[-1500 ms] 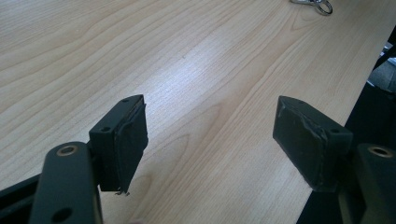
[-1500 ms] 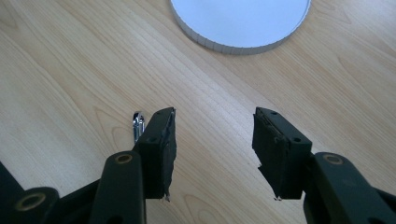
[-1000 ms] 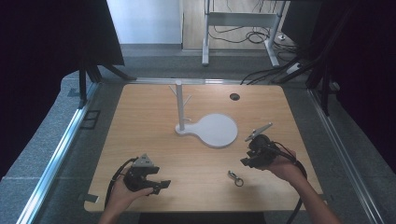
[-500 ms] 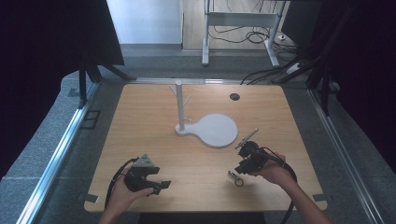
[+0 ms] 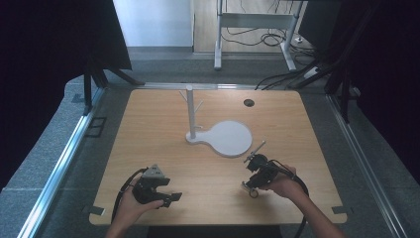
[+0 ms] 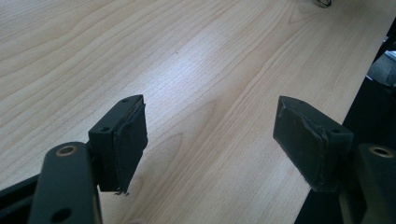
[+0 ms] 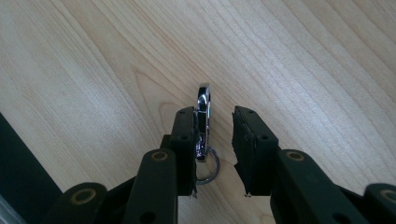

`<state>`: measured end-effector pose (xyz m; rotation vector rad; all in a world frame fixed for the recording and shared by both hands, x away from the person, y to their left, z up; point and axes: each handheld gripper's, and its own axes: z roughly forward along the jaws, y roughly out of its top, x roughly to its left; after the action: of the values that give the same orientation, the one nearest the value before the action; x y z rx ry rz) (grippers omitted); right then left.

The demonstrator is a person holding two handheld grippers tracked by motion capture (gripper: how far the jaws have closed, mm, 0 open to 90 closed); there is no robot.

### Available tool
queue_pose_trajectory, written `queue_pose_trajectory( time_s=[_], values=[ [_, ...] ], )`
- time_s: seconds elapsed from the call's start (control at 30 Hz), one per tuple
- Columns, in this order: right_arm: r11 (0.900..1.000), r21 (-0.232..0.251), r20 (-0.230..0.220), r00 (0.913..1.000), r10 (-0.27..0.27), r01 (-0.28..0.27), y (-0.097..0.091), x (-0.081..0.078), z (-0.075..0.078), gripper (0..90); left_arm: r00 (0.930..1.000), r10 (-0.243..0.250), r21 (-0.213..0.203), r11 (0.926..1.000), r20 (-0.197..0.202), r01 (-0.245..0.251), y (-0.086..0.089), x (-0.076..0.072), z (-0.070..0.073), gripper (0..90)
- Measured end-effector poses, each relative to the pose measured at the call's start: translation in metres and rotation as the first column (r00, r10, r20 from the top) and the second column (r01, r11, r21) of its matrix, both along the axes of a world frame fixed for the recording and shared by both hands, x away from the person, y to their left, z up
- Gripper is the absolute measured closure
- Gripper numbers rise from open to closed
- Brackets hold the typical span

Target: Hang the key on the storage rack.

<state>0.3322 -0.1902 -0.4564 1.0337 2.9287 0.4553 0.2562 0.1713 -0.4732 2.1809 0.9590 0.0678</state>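
Two black jaws of the right gripper (image 7: pixel 214 154) have just been closing around the metal key clip (image 7: pixel 203 122) lying on the table (image 5: pixel 148 129) near its right front edge, one pad seemingly touching it, while the left gripper (image 6: pixel 219 140) gapes wide, holding nothing.

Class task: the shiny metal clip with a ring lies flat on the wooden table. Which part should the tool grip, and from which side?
Grip the metal clip across its long narrow body, coming straight down from above. It lies flat, so only its two slim sides offer opposing faces; the ring is thin and would probably slip. The right tool already straddles it.
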Motion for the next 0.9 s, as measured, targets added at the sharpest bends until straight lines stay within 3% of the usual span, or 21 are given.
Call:
queue_pose_trajectory(
  time_s=[0.43,0.67,0.9],
  values=[
    [0.9993,-0.037,-0.014,0.9999,0.008,-0.009,0.007,0.002,-0.014,71.4,0.9999,-0.009,0.008,0.9999,-0.009,0.009,-0.002,0.000,-0.002,26.2],
    [0.9981,-0.060,-0.029,0.9995,0.014,-0.015,0.009,0.001,-0.020,76.0,0.9999,-0.008,0.005,1.0000,-0.012,0.008,-0.002,0.000,-0.002,26.2],
    [0.9960,-0.087,-0.018,0.9996,0.020,-0.021,0.010,-0.003,-0.020,83.3,0.9999,-0.006,0.006,1.0000,-0.013,0.006,-0.003,0.000,-0.002,26.2]
  ],
)
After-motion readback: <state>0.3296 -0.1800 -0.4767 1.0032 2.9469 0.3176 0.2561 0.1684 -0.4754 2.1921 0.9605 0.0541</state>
